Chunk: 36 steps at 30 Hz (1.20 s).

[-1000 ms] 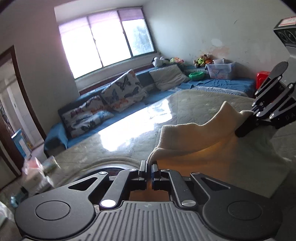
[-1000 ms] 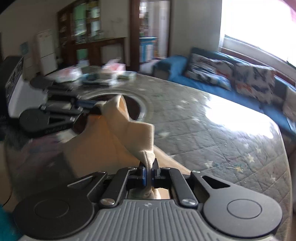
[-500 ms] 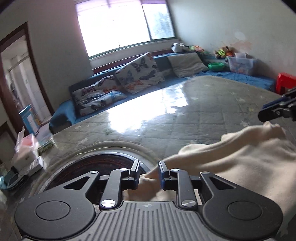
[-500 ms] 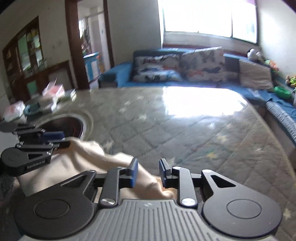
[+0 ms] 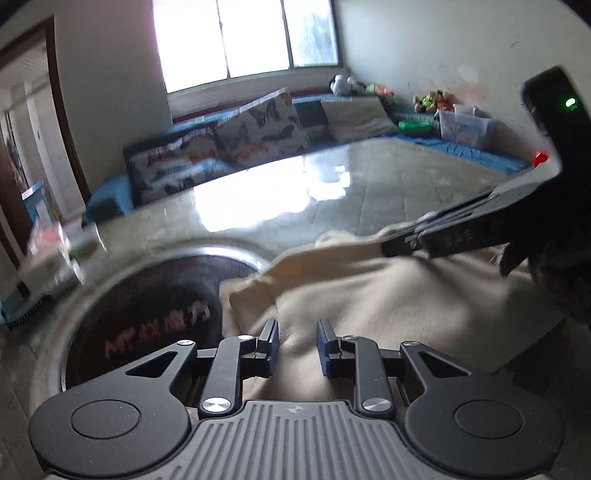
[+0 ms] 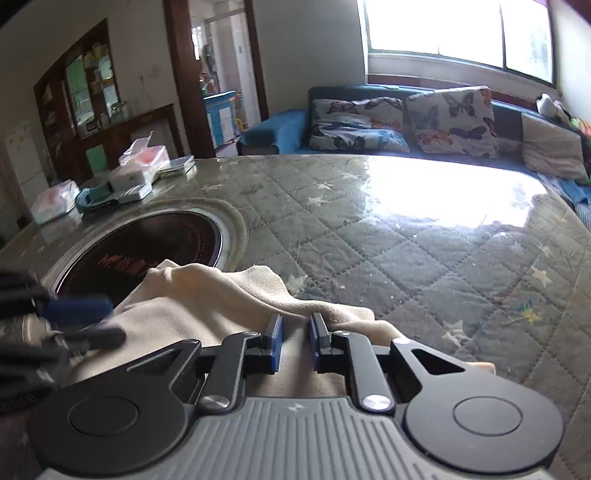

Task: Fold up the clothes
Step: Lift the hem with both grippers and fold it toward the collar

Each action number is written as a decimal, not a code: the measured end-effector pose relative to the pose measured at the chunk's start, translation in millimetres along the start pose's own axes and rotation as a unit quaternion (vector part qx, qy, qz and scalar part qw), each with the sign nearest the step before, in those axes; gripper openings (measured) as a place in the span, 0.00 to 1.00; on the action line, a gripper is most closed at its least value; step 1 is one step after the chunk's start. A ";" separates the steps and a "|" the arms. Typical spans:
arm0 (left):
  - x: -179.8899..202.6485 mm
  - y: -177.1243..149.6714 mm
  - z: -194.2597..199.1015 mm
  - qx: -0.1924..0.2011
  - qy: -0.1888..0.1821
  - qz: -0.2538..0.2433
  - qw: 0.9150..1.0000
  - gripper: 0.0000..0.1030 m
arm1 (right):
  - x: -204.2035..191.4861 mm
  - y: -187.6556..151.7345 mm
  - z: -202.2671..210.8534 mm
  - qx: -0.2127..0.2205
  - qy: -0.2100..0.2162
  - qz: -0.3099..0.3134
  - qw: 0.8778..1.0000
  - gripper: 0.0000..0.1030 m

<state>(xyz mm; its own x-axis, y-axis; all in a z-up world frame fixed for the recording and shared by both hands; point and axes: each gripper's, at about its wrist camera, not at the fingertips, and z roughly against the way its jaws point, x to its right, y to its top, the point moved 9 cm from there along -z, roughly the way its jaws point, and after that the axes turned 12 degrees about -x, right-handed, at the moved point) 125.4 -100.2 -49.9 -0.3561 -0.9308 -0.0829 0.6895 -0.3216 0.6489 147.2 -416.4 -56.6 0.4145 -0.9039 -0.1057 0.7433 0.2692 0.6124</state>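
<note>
1. The cream garment (image 5: 388, 295) lies rumpled on the quilted tabletop (image 6: 406, 251), its edge reaching the round dark burner (image 6: 155, 243).
2. The left tongs (image 5: 295, 347) stand parted over the cloth, gripping nothing.
3. The right tongs (image 6: 293, 345) are likewise parted, with cloth lying between the pads.

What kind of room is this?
Probably a living room at home. A blue sofa with butterfly pillows sits under a big window, stuffed toys sit by the wall, and a cream cloth lies on the table.
</note>
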 end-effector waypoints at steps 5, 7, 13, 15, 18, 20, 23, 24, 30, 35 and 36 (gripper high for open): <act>-3.1 -6.3 1.2 -0.015 -0.035 0.028 0.999 0.25 | -7.1 -6.6 2.1 0.000 -0.013 0.040 0.999 0.14; -0.9 -11.4 5.9 -0.017 -0.043 0.029 0.999 0.24 | -9.2 -8.8 3.5 -0.002 -0.014 0.045 0.999 0.14; 19.0 -35.9 32.2 -0.020 -0.065 0.009 0.998 0.27 | -18.1 -26.0 19.9 -0.009 0.000 0.051 0.999 0.14; 24.4 -43.3 40.9 -0.022 -0.072 0.003 0.997 0.28 | -20.2 -31.8 28.7 -0.010 0.008 0.047 0.999 0.14; 26.7 -49.0 53.0 -0.024 -0.082 -0.006 0.996 0.28 | -23.4 -40.4 41.8 -0.010 0.019 0.039 0.999 0.14; 25.3 -43.1 58.5 -0.018 -0.079 -0.008 0.997 0.28 | -25.5 -46.2 50.6 -0.010 0.026 0.035 0.999 0.14; 24.2 -24.0 57.6 -0.008 -0.083 0.004 0.997 0.27 | -18.9 -39.0 58.4 0.003 0.026 0.011 1.000 0.14; 24.9 -16.9 53.4 -0.008 -0.086 0.011 0.996 0.27 | -14.9 -35.0 58.1 0.006 0.025 -0.001 1.000 0.13; 30.4 19.5 14.6 -0.026 -0.103 0.057 0.993 0.26 | 1.9 -29.1 32.8 -0.013 0.027 -0.046 0.998 0.08; 28.4 31.6 -13.7 -0.044 -0.095 0.070 0.992 0.26 | 7.5 -29.5 38.3 -0.001 0.001 -0.033 0.999 0.08; 28.1 31.4 -16.9 -0.044 -0.091 0.068 0.993 0.26 | 8.9 -31.7 37.2 -0.005 -0.001 -0.026 1.000 0.08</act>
<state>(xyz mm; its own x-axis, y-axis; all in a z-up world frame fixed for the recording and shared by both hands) 147.6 -139.4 -44.6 -0.3583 -0.9225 0.1438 0.7881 -0.2162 0.5763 107.8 -445.3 -47.8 0.3740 -0.9173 -0.1366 0.7688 0.2242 0.5989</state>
